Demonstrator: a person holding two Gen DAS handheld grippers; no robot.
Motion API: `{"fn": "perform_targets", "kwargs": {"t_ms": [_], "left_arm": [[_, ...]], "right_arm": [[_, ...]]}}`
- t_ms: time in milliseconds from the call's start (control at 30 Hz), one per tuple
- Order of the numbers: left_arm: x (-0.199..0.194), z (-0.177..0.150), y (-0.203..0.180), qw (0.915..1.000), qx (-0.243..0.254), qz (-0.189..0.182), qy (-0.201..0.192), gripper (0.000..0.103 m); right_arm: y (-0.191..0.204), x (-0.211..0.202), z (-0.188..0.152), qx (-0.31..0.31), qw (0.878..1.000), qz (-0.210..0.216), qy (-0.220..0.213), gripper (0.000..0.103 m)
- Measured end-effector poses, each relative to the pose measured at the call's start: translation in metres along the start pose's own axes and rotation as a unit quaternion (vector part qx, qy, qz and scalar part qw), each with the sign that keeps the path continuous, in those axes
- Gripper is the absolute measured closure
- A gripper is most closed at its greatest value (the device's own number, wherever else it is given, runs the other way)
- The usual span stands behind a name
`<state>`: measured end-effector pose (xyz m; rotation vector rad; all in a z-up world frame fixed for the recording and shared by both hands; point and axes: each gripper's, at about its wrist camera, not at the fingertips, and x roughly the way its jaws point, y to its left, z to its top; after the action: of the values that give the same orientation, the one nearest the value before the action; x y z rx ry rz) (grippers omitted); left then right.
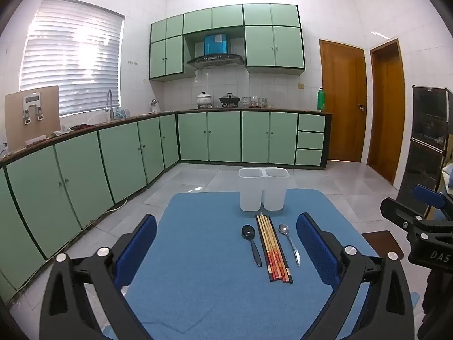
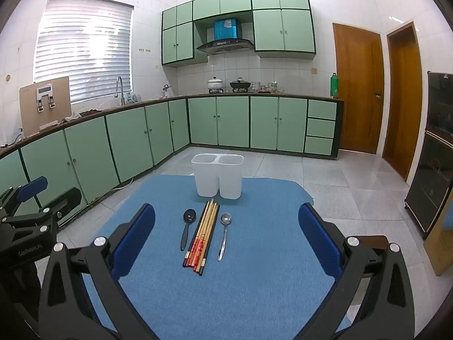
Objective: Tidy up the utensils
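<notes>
- Both grippers, left gripper (image 1: 226, 243) and right gripper (image 2: 226, 235), hover wide apart, holding nothing.
- Best pinch the chopsticks (image 2: 203, 235) mid-bundle, then lift towards the two-compartment holder (image 2: 218, 175) at the blue mat's (image 2: 254, 283) far edge.
- Spare the black spoon (image 2: 187, 226) and metal spoon (image 2: 224, 233) alongside.

Kitchen, white tiled walls (image 1: 325, 14). Pale green base cabinets (image 1: 223, 136) run along two walls, matching upper cabinets (image 1: 271, 45) above a range hood (image 1: 215, 59). Window with white blinds (image 1: 70, 56), bright daylight. Two wooden doors (image 1: 342, 102) on the right. Grey glossy floor tiles (image 1: 325, 181). Pots (image 1: 204, 98) on the stove.
</notes>
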<state>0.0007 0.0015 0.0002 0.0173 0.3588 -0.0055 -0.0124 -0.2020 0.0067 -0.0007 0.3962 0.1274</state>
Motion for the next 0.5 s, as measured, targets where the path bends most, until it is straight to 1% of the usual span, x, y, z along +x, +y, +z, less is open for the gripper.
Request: {"fn": "perform_targets", "kwargs": {"t_ms": [233,267,433,467,500], "left_arm": [[-0.001,0.001,0.0,1.0,0.006,0.004,-0.006,0.006],[0.005,-0.003,-0.003,1.0,0.007,0.003,-0.005,0.006],[0.009,-0.004,-0.004,0.9999,0.008,0.005,-0.004,0.006],[-0.001,-0.005,-0.003,0.9999,0.007,0.004,-0.007,0.006],[-0.004,0.0,0.0,0.9999,0.007,0.005,-0.007,0.006]], "right_arm": [[0.0,0.001,0.0,0.001,1.0,-0.001,0.005,0.005],[0.0,0.002,0.0,0.001,1.0,-0.001,0.005,0.005],[0.001,0.0,0.001,0.001,1.0,0.001,0.004,0.005],[-0.001,0.0,0.0,0.003,1.0,0.001,0.003,0.005],[-0.001,0.0,0.0,0.003,1.0,0.001,0.003,0.005]]}}
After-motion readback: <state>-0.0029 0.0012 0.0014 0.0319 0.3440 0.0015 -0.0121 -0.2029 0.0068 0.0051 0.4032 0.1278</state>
